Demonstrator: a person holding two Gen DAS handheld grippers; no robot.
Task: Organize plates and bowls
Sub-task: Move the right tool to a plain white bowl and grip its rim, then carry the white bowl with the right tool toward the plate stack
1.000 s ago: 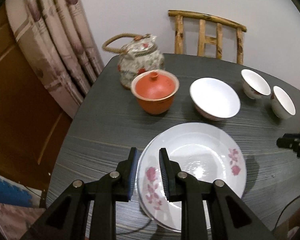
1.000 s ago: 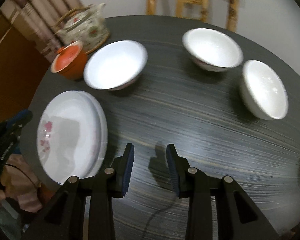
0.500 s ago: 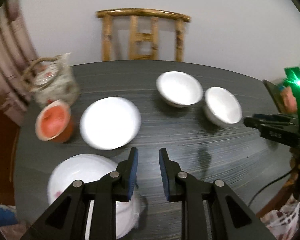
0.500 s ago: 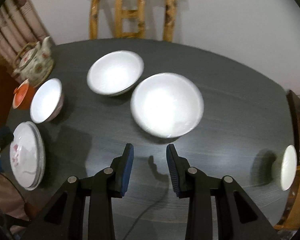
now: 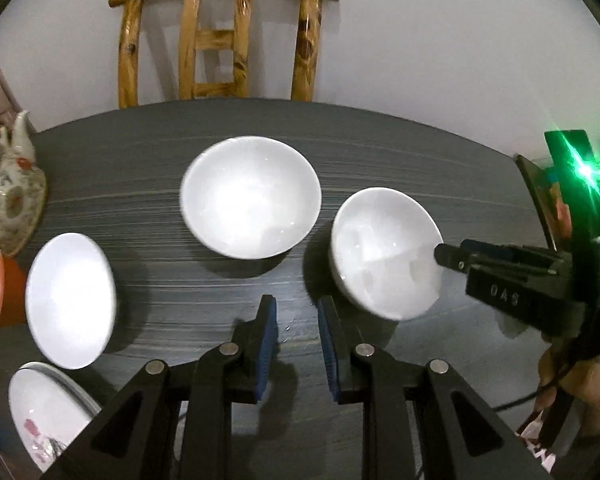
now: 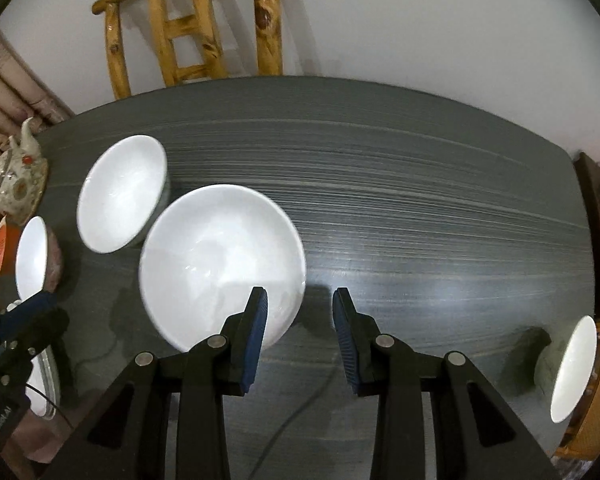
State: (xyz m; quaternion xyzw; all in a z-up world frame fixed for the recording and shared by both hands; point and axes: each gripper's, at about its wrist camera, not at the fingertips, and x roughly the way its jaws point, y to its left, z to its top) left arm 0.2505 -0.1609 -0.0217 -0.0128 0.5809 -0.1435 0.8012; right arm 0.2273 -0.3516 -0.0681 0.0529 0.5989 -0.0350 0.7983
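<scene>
Bowls sit in a loose row on the dark bench (image 5: pixel 380 152): a middle bowl (image 5: pixel 250 196), a right bowl (image 5: pixel 384 252) just beside it, a left bowl (image 5: pixel 70 300) nearer the left edge, and stacked flowered plates (image 5: pixel 44 416) at the near left corner. A further bowl (image 6: pixel 572 368) stands at the right edge. The left hand-held gripper (image 5: pixel 296 344) and the right hand-held gripper (image 6: pixel 300 336) hang above the bench, jaws parted and empty. A teapot (image 5: pixel 8 196) and a wooden chair (image 5: pixel 220 36) lie beyond.

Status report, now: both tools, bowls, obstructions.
Left tool open, empty, over the dark table. Right tool open, empty, at the nearest white ceramic bowl. Bowls unstacked. Nothing in the way.
</scene>
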